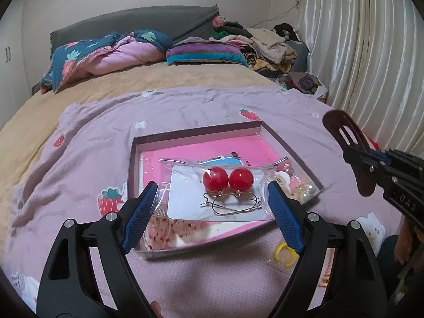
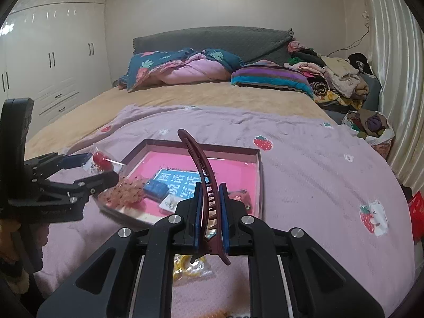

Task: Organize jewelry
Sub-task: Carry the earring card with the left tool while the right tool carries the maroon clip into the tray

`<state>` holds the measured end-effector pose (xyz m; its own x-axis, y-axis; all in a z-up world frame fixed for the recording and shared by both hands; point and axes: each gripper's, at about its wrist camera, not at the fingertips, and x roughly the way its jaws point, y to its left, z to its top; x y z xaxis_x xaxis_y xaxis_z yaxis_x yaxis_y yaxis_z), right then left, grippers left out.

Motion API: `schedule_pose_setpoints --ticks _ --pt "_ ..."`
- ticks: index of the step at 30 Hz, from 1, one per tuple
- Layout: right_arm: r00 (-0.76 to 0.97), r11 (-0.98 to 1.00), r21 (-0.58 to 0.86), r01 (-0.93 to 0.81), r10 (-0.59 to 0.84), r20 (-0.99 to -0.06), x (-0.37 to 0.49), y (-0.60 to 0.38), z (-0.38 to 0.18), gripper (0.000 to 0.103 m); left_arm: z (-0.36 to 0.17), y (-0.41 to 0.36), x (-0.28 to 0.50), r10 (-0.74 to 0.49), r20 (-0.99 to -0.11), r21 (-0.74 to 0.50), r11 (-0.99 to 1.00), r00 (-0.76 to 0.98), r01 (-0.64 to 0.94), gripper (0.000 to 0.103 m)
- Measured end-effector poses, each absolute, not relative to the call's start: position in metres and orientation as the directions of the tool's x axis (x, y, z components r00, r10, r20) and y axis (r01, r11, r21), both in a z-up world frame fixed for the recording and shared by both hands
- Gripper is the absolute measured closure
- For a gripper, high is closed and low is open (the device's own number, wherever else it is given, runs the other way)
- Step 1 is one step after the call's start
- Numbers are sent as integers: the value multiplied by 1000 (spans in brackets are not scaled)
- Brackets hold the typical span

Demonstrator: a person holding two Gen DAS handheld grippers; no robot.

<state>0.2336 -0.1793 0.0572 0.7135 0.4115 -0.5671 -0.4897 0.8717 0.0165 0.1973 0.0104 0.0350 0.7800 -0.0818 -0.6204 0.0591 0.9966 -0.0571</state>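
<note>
Jewelry is laid out for sorting on a bed (image 1: 132, 90), over a lilac strawberry-print blanket (image 1: 79, 159) spread across its near end. A shallow dark-rimmed box (image 1: 196, 132) with a pink lining lies on that blanket and already holds several pieces, so the step in hand looks like bringing two more items to it.

The right hand-held gripper (image 2: 210, 188) is clamped tight on a long maroon hair clip (image 2: 194, 156), which stands nearly upright between the pads, its curved tip reaching out over the box. It should be tilted flat and lowered along the free pink strip by the right wall. Dropped on end, it would probably topple onto the smaller pieces.

The left hand-held gripper (image 1: 212, 185) stands wide, its pads pressing the two side edges of a clear earring packet (image 1: 214, 206) held above the near part of the box. Only the edges of thin plastic are gripped, so the packet may buckle or slip. Keeping it level and setting it down before letting go seems wise.

Pearl earrings (image 1: 306, 190) lie in the box's right corner, so the packet is best set clear of them. A small yellow ring (image 1: 285, 254) waits on the blanket, just outside the near rim.
</note>
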Motion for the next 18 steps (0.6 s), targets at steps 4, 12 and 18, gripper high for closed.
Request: schedule_pose_setpoints --ticks 4,12,18 --pt "716 878 17 -478 400 -572 247 -178 54 91 28 9 205 -80 -632 -48 997 771 64 28" --pt "712 885 35 -465 397 -580 275 -171 46 91 8 9 220 -88 -660 -55 996 746 68 28" --pt "692 889 37 -455 380 -614 297 -164 31 91 -8 9 230 -98 -686 -62 995 721 76 27"
